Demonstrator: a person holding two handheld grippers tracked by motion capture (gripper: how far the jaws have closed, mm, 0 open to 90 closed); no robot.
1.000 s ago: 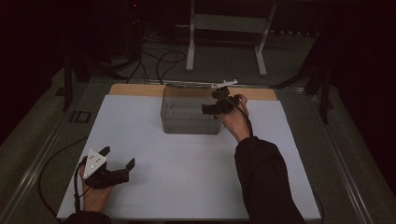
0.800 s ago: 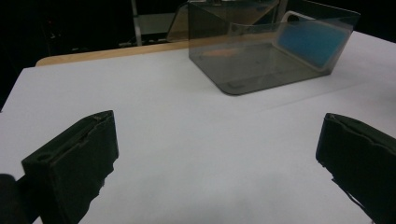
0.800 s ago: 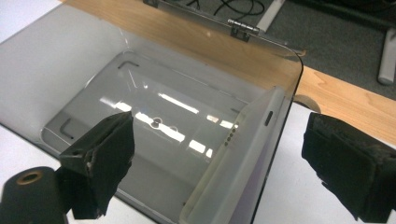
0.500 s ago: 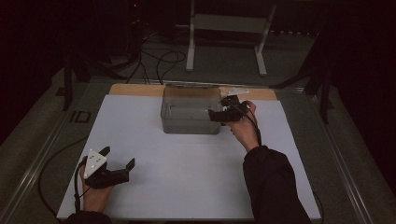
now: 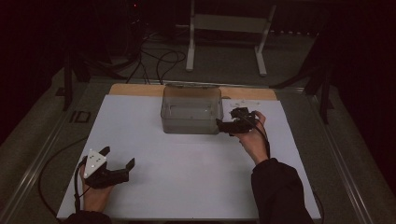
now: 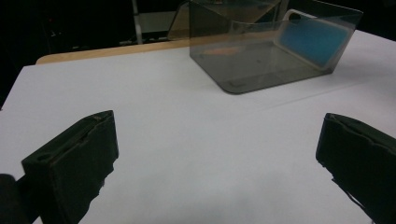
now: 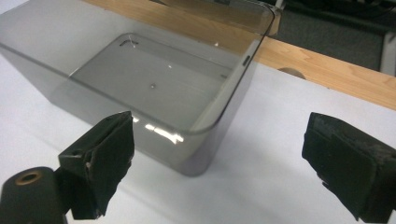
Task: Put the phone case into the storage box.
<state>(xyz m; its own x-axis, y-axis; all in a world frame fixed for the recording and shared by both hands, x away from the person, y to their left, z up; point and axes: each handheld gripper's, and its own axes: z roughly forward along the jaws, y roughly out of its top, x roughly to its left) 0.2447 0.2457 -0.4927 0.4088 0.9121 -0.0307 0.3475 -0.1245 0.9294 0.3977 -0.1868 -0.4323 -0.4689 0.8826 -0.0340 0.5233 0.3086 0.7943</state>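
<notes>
High view: a clear bin is seen upper centre on the white table, long axis left-right. The right gripper is held just beside its right end, jaws spread, nothing held. The left gripper sits lower left, well apart, also spread and empty.

Left gripper view: the bin is seen upper right, far off.

Right gripper view: the bin's near corner lies between the jaws, apparently untouched. Nothing is seen in the way.
</notes>
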